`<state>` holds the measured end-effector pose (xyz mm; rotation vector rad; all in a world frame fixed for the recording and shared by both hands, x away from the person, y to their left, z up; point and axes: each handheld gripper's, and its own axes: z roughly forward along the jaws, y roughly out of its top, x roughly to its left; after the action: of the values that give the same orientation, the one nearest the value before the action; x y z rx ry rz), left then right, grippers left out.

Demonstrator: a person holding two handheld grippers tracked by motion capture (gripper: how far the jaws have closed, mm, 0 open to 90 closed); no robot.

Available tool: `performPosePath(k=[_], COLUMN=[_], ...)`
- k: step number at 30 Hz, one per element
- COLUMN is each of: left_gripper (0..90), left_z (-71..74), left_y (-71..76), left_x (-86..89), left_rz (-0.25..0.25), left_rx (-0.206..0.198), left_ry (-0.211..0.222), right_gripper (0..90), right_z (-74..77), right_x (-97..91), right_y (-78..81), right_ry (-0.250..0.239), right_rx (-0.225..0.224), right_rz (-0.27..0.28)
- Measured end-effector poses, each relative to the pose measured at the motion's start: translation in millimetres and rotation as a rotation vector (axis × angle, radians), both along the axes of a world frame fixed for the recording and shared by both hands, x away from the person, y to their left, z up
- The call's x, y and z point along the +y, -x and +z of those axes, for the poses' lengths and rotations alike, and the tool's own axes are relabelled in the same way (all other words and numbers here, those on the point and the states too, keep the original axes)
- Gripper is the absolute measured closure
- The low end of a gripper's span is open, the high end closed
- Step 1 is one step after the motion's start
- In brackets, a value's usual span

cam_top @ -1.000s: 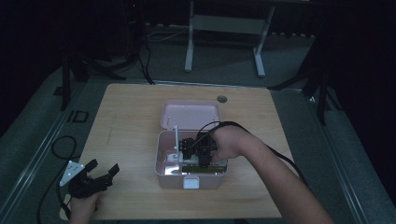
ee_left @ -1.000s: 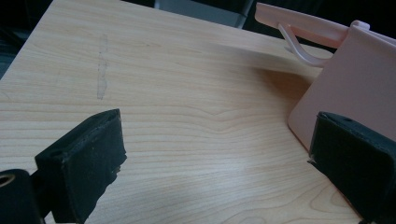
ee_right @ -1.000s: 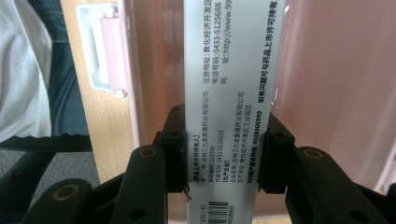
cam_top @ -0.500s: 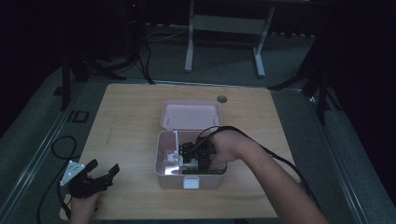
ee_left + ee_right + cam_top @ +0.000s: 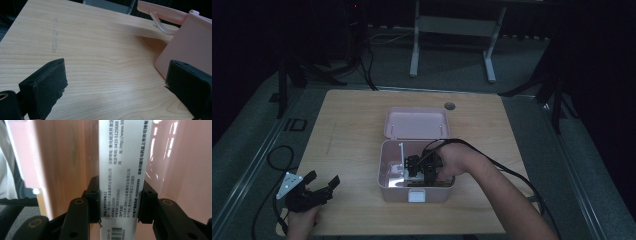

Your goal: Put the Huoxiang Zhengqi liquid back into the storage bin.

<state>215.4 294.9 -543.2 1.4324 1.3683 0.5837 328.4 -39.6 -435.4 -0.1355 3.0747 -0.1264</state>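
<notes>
The right gripper (image 5: 416, 167) reaches down into an open pink box (image 5: 384, 172) at the middle of a wooden table (image 5: 347, 130), its jaws clamped on the two long edges of a white carton (image 5: 121, 170) printed with small black text and a barcode. In the right gripper view the carton runs straight up between the pads, with the box's pink inner wall close behind it and to the right. The box's lid (image 5: 416, 123) lies folded back on the far side. The left gripper (image 5: 312, 189) rests near the table's front left corner, jaws spread wide and empty, well apart from the box.

The step appears to be setting the carton inside the box. Doing it well probably means keeping the carton square to the walls, lowering it until its end meets the floor, and only then letting go, since a tilted carton could catch the rim or lean on the wall. What else lies in the box is too dark to tell.
</notes>
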Motion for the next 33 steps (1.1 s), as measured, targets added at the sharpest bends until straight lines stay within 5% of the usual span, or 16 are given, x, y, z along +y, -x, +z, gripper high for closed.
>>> performPosePath(k=[33], left_gripper=[3.6], left_z=[0.0], left_y=[0.1], left_x=[0.4], left_rz=[0.001], left_rx=[-0.002], left_ry=[0.004], right_gripper=[61.1], right_z=[-19.8], right_x=[1.4], right_y=[-5.3], right_ry=[-0.007], right_rx=[0.012], right_rz=[0.01])
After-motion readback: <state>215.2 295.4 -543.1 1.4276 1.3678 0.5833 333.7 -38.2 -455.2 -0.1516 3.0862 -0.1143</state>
